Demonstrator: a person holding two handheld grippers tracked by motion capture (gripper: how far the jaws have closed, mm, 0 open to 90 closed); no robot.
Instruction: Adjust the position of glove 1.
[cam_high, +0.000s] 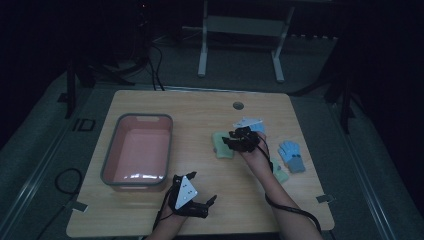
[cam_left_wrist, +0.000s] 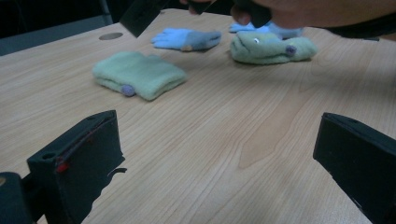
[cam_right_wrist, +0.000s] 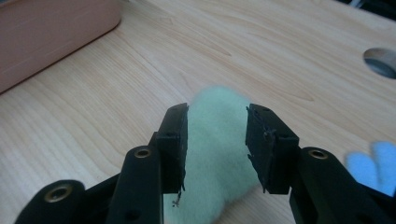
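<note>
High view, work in hand: the right gripper (cam_high: 235, 140) reaches over a folded green glove (cam_high: 221, 145) near the table's (cam_high: 200, 107) centre, at 3 o'clock from the pink tub (cam_high: 137, 152).
High view, other items: a blue glove (cam_high: 291, 156) lies at 3 o'clock from the right hand; a second green glove (cam_high: 280, 171) peeks out beside the forearm.
High view, left gripper (cam_high: 196, 199): it rests near the table's 6 o'clock edge, holding nothing.
Left gripper view, jaws: they stand wide apart over bare wood, with the folded green glove (cam_left_wrist: 138, 74) at 11 o'clock, well apart.
Left gripper view, farther off: the blue glove (cam_left_wrist: 187, 38) lies at 12 o'clock and the second green glove (cam_left_wrist: 271, 47) at 1 o'clock.
Right gripper view, right gripper (cam_right_wrist: 217, 140): its jaws are half closed around the green glove (cam_right_wrist: 215, 154); whether the pads press it yet cannot be told.
Right gripper view, surroundings: the tub (cam_right_wrist: 51, 32) sits at 10 o'clock.
Handling judgement: the glove looks light, soft, fleecy and squashy, not fragile and not slippery.
Grip judgement: a pinch across the thick folded middle should catch both layers; an edge grip may let it unfold and dangle.
</note>
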